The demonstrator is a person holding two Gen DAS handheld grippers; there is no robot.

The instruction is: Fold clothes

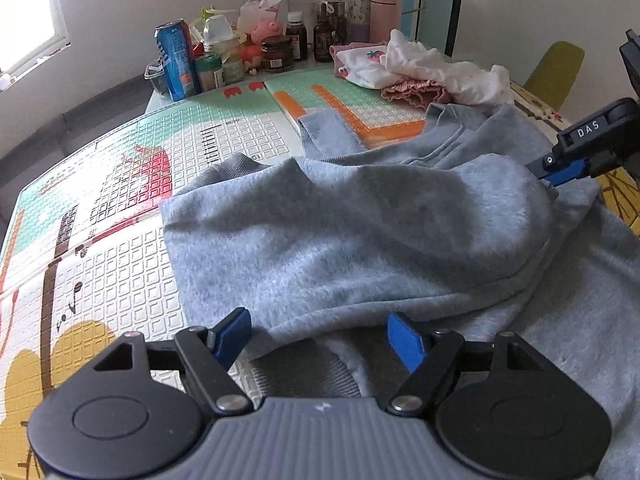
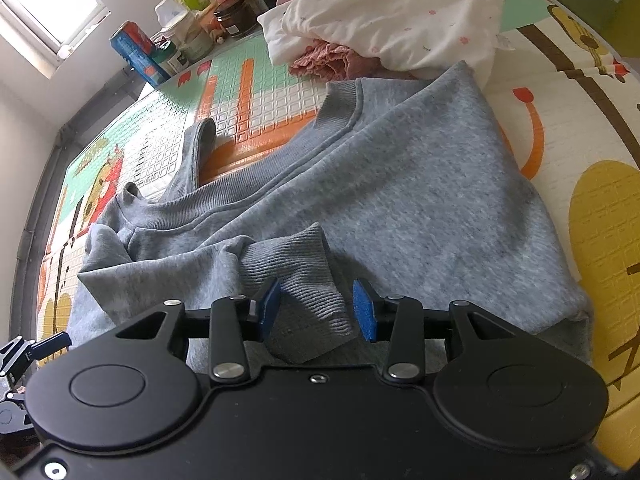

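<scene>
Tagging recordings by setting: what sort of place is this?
Probably a home: a grey fleece sweatshirt lies on a table covered by a colourful embossed cartoon mat, with jars and bottles clustered behind.

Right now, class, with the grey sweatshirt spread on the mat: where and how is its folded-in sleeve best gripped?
Grip the ribbed cuff of the grey sweatshirt. It lies on top of the body with its end free and slightly raised, right between the right gripper's open jaws. Come from above along the sleeve, one pad on each side of the cuff: the thick ribbing should pinch more firmly than the flat body.
</scene>
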